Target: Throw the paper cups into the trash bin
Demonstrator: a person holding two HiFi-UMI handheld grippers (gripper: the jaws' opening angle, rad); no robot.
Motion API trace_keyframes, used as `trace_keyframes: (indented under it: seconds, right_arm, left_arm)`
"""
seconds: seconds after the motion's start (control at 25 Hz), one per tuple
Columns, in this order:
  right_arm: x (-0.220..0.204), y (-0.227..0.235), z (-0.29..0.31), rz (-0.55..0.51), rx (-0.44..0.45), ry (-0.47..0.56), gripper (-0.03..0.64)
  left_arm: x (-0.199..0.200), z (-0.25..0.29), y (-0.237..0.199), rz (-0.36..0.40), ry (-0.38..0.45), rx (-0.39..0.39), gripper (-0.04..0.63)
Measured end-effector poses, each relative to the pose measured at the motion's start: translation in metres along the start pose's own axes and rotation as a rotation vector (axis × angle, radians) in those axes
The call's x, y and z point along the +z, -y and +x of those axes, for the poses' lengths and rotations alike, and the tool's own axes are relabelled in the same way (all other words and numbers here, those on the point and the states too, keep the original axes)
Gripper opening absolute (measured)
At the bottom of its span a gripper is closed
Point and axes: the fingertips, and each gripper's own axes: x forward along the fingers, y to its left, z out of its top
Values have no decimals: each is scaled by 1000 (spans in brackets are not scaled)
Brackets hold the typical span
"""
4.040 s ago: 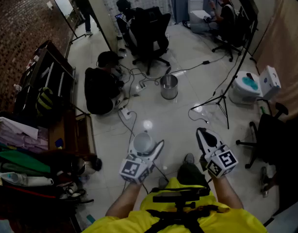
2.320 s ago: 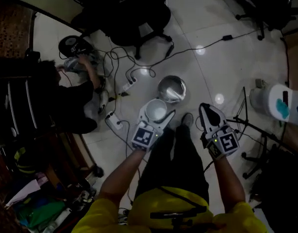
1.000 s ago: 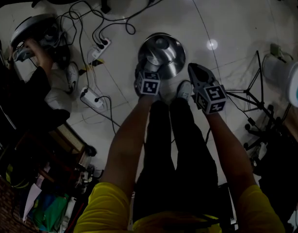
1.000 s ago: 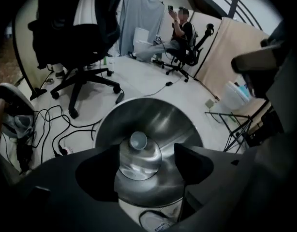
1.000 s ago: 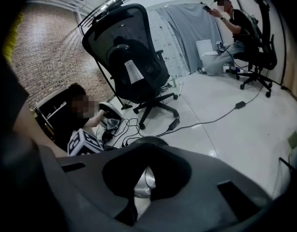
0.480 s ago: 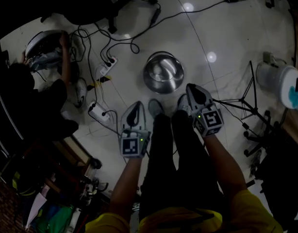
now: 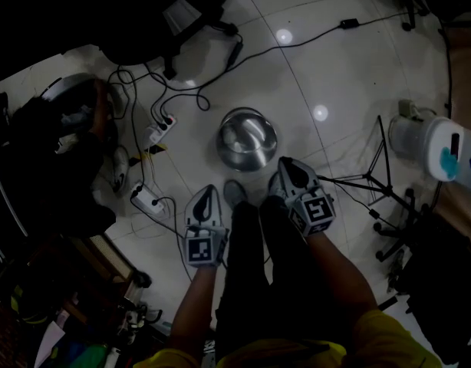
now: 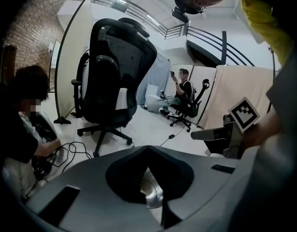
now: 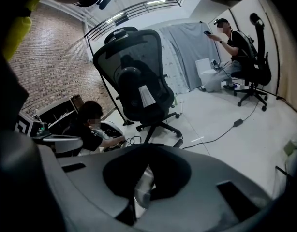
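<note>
Empty grippers near the trash bin (image 7: 255, 159)
Both the left gripper (image 7: 208, 193) and right gripper (image 7: 288, 166) have fingers pressed together on nothing; bin at their 12 o'clock, on the floor (image 7: 335, 60).

The floor (image 7: 335, 67) was glossy pale tile, with bright light spots (image 7: 284, 35) at 12 and 1 o'clock in the head view. Tangled cables and power strips (image 7: 155, 133) sprawled around 10, and a tripod (image 7: 373, 179) sat at 3. There was also a big black office chair (image 8: 114, 76), a brick wall (image 9: 56, 66) and a grey curtain (image 9: 187, 57) at the back.
</note>
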Motion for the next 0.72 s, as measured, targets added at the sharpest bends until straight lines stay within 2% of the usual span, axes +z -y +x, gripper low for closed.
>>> trace_keyframes:
  seconds: [0.72]
  right_arm:
    - [-15,-1,-7,-1,-16,-3,3]
  left_arm:
    - [-16,3,3,-11,-17,12,2]
